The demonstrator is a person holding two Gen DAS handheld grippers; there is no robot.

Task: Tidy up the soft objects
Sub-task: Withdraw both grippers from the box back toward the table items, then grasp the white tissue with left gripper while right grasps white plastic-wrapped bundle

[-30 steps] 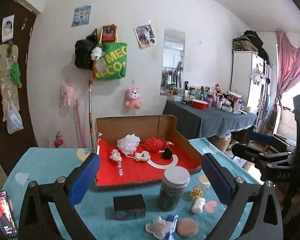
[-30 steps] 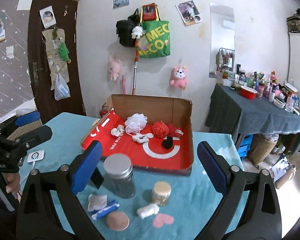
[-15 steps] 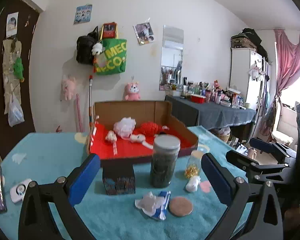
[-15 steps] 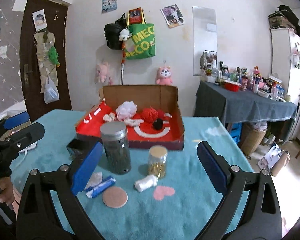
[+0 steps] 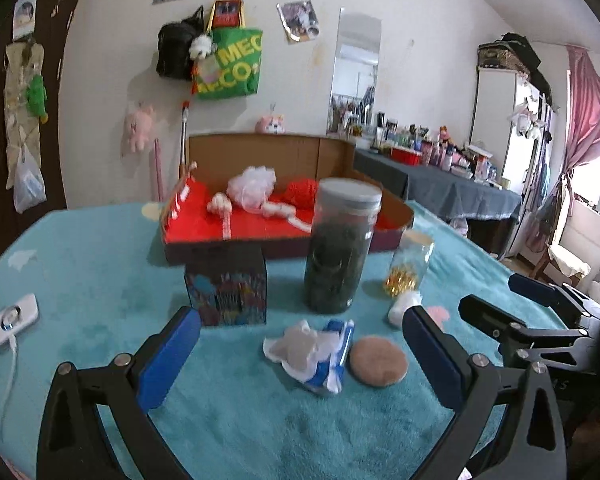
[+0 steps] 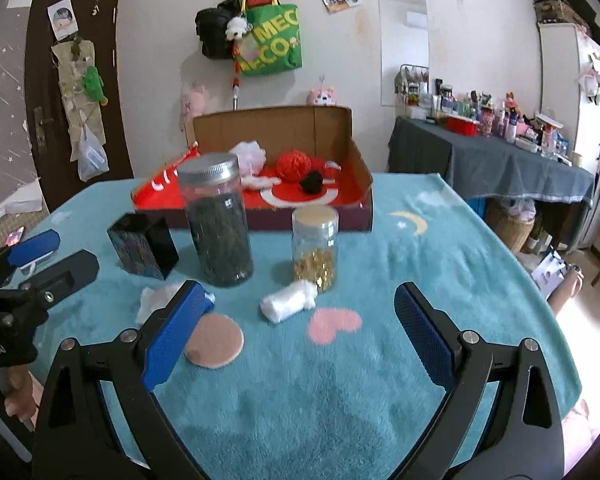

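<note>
On the teal cloth lie a round tan pad (image 5: 378, 362) (image 6: 215, 342), a crumpled white tissue with a blue packet (image 5: 314, 350), and a white cotton roll (image 6: 288, 302) (image 5: 404, 304). My left gripper (image 5: 300, 352) is open, low over the tissue and pad. My right gripper (image 6: 296, 334) is open, with the cotton roll just ahead between its fingers. The cardboard box with red lining (image 5: 260, 228) (image 6: 356, 168) at the back holds a white puff (image 5: 252, 186), a red pompom (image 6: 294, 164), a black pompom (image 6: 312, 182) and small white pieces.
A tall dark jar (image 5: 340, 244) (image 6: 218, 220), a small jar of gold bits (image 6: 315, 246) (image 5: 410, 264) and a dark patterned box (image 5: 228, 286) (image 6: 144, 246) stand in front of the cardboard box. A white device (image 5: 14, 320) lies at left. A hand (image 6: 14, 394) holds the left tool.
Both grippers have come down and closer to the table, so the loose items now sit between or just ahead of the fingers. Both stay open.
</note>
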